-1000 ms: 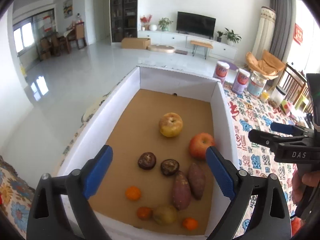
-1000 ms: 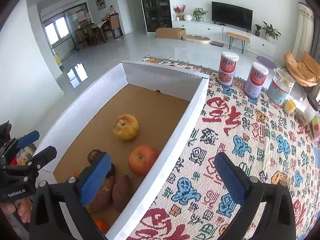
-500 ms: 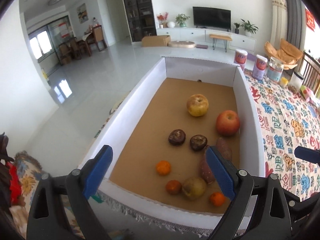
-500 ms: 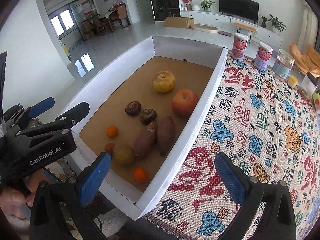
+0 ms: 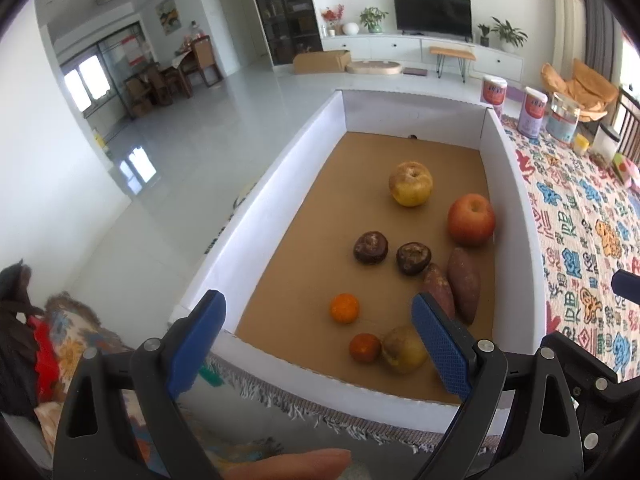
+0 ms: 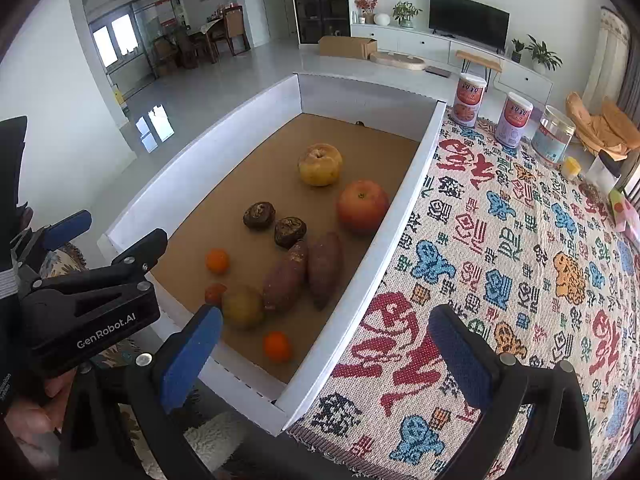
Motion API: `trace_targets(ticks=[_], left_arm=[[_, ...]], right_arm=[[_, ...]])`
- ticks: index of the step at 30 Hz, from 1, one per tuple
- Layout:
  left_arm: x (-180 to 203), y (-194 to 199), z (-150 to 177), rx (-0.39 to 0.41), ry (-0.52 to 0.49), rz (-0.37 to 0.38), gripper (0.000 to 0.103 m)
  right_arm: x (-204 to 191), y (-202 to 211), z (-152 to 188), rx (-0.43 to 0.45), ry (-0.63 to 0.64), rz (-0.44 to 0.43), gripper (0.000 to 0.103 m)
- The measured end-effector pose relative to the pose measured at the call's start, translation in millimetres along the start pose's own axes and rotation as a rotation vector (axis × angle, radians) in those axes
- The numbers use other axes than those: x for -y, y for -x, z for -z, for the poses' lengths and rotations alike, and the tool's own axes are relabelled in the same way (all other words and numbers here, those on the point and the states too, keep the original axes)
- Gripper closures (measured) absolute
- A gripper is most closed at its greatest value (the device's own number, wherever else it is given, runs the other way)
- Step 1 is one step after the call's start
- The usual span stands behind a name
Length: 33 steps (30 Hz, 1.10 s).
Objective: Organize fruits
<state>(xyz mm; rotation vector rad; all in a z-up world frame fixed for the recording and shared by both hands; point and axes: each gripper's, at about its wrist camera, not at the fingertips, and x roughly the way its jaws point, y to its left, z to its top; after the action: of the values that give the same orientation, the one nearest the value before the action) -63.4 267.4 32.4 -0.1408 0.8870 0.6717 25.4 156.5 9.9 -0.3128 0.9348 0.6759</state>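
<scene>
**Box of fruit, both tongs held back from it**

- Box [image 6: 372,276]: white walls, brown cardboard floor, standing on the table along the left edge of the patterned cloth [image 6: 520,264]. All produce lies in it.
- Yellow apple [image 6: 320,164]: toward the far half of the floor, upright, stem hollow up.
- Red apple [image 6: 362,207]: just near-right of the yellow apple, close against the right wall.
- Two dark round fruits [image 6: 259,215] and [image 6: 290,232]: side by side at mid-floor, near each other; whether they touch cannot be told.
- Two sweet potatoes [image 6: 285,280] and [image 6: 325,267]: lying lengthwise, side by side and touching, just near of the dark fruits.
- Brownish pear [image 6: 242,306]: by the near wall, against the end of the left sweet potato.
- Oranges: one [image 6: 217,261] alone on the left of the floor; a darker one [image 6: 214,293] touching the pear; a third [image 6: 277,346] in the near right corner area.
- Left tongs [image 5: 316,344]: open wide, empty, held over the near edge of the box; a fingertip [image 5: 296,462] shows beneath them.
- Right tongs [image 6: 326,356]: open wide, empty, over the near right corner of the box and the cloth.
- Cloth also carries two labelled cans [image 6: 469,99] and [image 6: 514,119] and a clear jar [image 6: 554,136] at its far end.
</scene>
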Motion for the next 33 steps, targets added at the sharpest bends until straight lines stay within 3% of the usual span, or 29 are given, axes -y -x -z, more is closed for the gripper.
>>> trace_targets(ticks=[11,33], left_arm=[[-8,0,-5,-0.044,0.016,0.068,0.004],[-22,-2,-13,-0.042,0.050,0.073,0.004]], right_arm=[[-8,0,-9,-0.025,-0.009,-0.001,0.001],[-19,11,-22,-0.008,-0.013,0.013,0.001]])
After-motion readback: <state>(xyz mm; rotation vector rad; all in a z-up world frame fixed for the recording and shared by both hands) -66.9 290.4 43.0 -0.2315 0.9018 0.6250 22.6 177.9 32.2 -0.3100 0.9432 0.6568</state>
